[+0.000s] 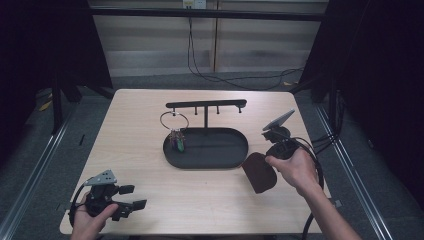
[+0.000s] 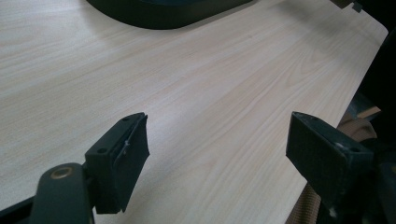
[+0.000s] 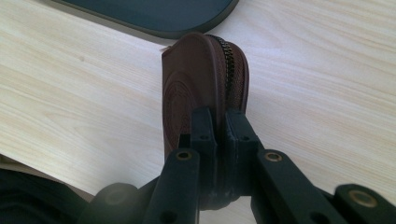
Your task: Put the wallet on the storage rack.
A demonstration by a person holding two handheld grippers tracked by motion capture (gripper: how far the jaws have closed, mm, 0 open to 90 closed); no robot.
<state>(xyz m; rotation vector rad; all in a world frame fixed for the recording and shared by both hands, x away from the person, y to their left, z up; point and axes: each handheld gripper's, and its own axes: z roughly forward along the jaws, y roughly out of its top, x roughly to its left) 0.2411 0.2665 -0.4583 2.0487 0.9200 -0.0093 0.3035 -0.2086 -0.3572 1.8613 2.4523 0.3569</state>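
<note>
Bare tabletop [image 1: 150, 200] runs along the near edge between the left gripper [image 1: 131, 197], low at the near left corner, and the brown pouch [image 1: 260, 172] pinched by the right gripper [image 1: 265, 162]. The black oval tray [image 1: 235, 155] fills the centre; its upright post and hook bar [image 1: 206, 104] bar passage above it, and a key ring [image 1: 174, 121] hangs over its left end. Open strips lie left of the tray and behind the bar.
</note>
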